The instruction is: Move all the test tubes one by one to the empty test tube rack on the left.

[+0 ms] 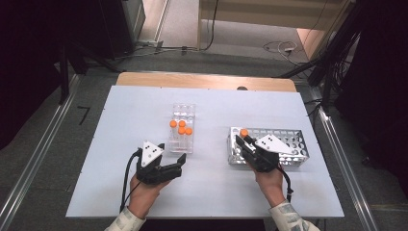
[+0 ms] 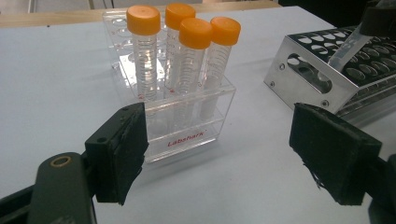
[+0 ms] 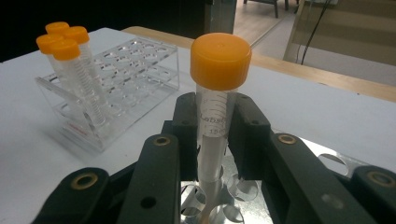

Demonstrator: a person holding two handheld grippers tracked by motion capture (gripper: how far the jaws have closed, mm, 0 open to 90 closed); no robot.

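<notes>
The right tool (image 3: 212, 135) grips an orange-capped tube (image 3: 215, 107) above the metal rack (image 1: 293, 139); the left tool (image 2: 233, 154) gapes wide before the clear rack (image 2: 187, 121).

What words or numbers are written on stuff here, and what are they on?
"Labshark": red letters low on the front of the clear rack.
"Labs…": start of a word on the tube in the right claw; the rest is hidden.
"12" or so: a number under it, too blurred to be sure.
Scale marks on the four tubes in the clear rack: too small to read.
</notes>
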